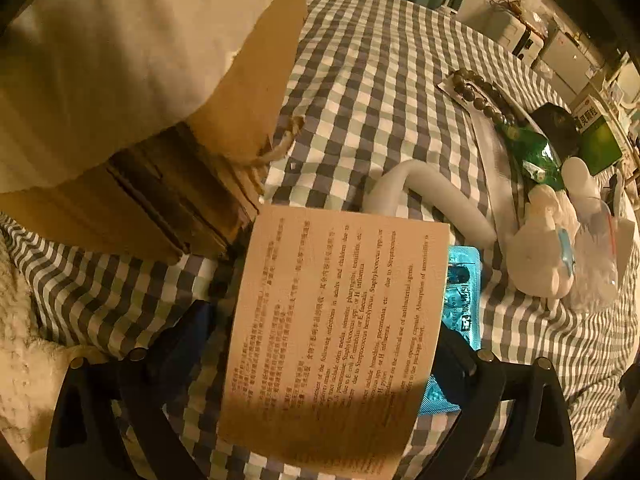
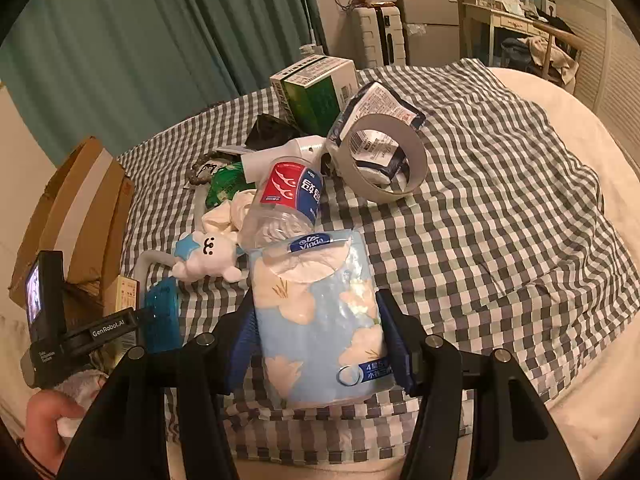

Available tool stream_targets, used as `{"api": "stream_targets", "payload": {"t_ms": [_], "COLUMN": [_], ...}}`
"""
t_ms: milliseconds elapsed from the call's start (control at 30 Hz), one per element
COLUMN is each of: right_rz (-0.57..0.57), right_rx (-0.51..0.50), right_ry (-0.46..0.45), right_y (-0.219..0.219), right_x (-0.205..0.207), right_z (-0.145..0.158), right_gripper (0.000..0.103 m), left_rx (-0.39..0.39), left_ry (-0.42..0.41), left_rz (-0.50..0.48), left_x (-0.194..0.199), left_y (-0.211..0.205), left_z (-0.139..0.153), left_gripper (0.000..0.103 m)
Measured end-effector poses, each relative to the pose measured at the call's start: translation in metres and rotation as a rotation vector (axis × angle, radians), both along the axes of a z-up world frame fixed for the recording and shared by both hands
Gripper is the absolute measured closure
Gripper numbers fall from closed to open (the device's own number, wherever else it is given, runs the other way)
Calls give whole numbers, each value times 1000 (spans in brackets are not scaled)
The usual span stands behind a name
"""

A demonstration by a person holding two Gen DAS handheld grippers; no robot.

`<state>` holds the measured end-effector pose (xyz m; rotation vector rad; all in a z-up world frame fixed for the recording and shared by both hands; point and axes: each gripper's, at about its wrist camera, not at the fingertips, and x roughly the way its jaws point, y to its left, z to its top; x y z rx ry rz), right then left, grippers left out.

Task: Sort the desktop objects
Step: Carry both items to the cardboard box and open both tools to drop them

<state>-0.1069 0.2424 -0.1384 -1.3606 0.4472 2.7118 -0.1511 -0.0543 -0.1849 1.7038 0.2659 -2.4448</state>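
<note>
My left gripper is shut on a tan medicine box with printed text, held over the checked cloth; a blue blister pack lies just under its right side. My right gripper is shut on a pale blue tissue pack. Ahead of it lie a plastic bottle, a white plush toy and a tape roll. The left gripper with the medicine box and blister pack shows at the lower left of the right wrist view.
An open cardboard box stands at the left, also in the right wrist view. A green box, bead bracelet, green packet, white curved tube and plush toy crowd the cloth. Furniture stands beyond the bed.
</note>
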Motion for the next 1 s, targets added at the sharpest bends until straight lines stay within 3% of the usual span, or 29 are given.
{"api": "stream_targets", "payload": {"t_ms": [33,133,267,600,800,1000], "right_rz": [0,5,16,48,108,194], "right_rx": [-3,-1,13,39,85,85], "right_ry": [-2,-8,-4,52,103,189], "right_y": [1,-1,-5,-25,-53,-89], "right_x": [0,-1,1,14,25,28], "right_z": [-1,-3,-1,27,61,115], "right_gripper": [47,47,47,47,47,47], "left_rx": [2,45,59,28,59,1], "left_ry": [5,34,38,155,214,344], "left_rz": [-1,-20,-64,-222,-198,-223], "left_x": [1,7,22,65,54,47], "left_y": [0,2,11,33,17,-7], "left_z": [0,5,13,72,125,198], "left_gripper": [2,22,22,22,22,22]}}
